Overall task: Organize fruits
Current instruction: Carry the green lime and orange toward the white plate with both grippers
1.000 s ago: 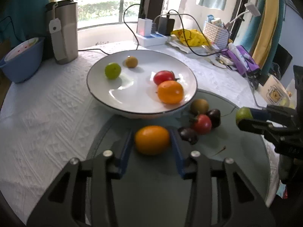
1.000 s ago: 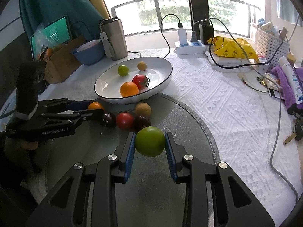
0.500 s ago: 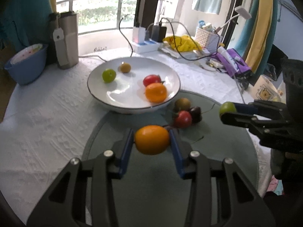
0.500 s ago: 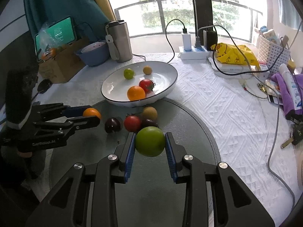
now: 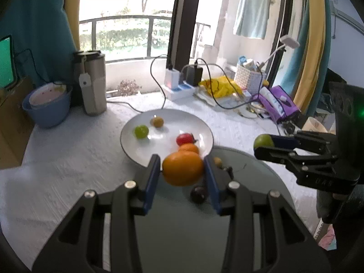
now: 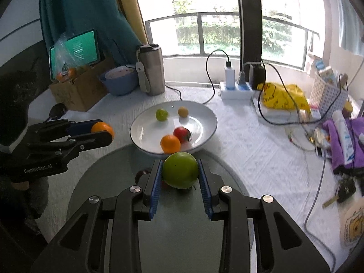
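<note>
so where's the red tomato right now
On the white plate, toward its near side, touching the small orange in the right wrist view: red tomato.

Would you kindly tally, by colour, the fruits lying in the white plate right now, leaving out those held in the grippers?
Orange: 1, the orange fruit
Red: 1, the red fruit
Green: 1, the green fruit
Yellow-brown: 1, the yellow-brown fruit
Total: 4 in the white plate
</note>
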